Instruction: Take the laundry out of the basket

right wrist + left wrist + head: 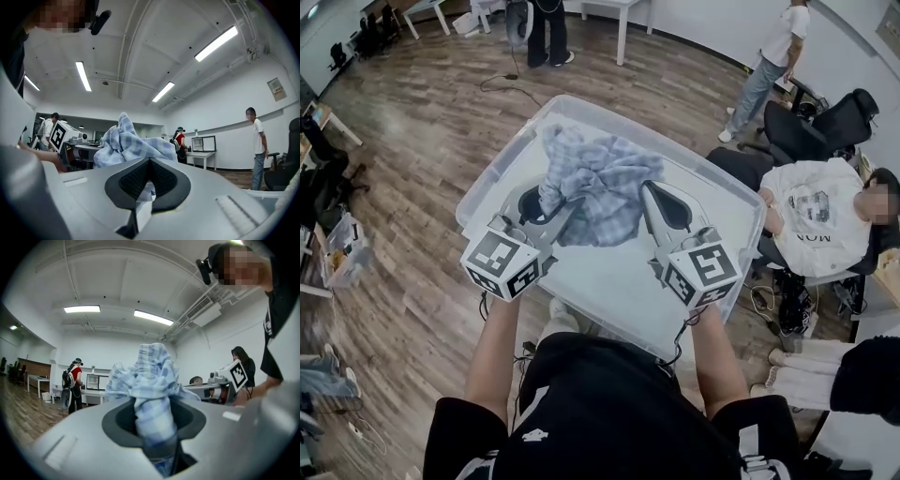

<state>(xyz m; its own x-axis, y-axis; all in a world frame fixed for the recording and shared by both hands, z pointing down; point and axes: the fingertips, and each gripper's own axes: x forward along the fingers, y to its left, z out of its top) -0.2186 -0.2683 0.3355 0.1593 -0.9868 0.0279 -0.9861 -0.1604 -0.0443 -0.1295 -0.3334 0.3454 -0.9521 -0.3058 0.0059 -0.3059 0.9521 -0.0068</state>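
Note:
A blue and white plaid garment (598,183) hangs bunched over a clear plastic basket (484,184) on the wood floor. My left gripper (551,211) is shut on its left side. In the left gripper view a thick roll of the plaid cloth (151,376) fills the gap in the left gripper (153,430). My right gripper (649,195) is shut on the garment's right edge. In the right gripper view a thin fold of the cloth (125,140) is pinched in the right gripper (143,187). Both grippers point level above the basket. The basket floor below looks pale and bare.
A seated person (820,220) and black office chairs (811,127) are close to the basket's right side. Two people stand farther back (769,66) (539,28). A cable (511,84) lies on the floor beyond the basket. Bags and clutter (342,248) sit at the left.

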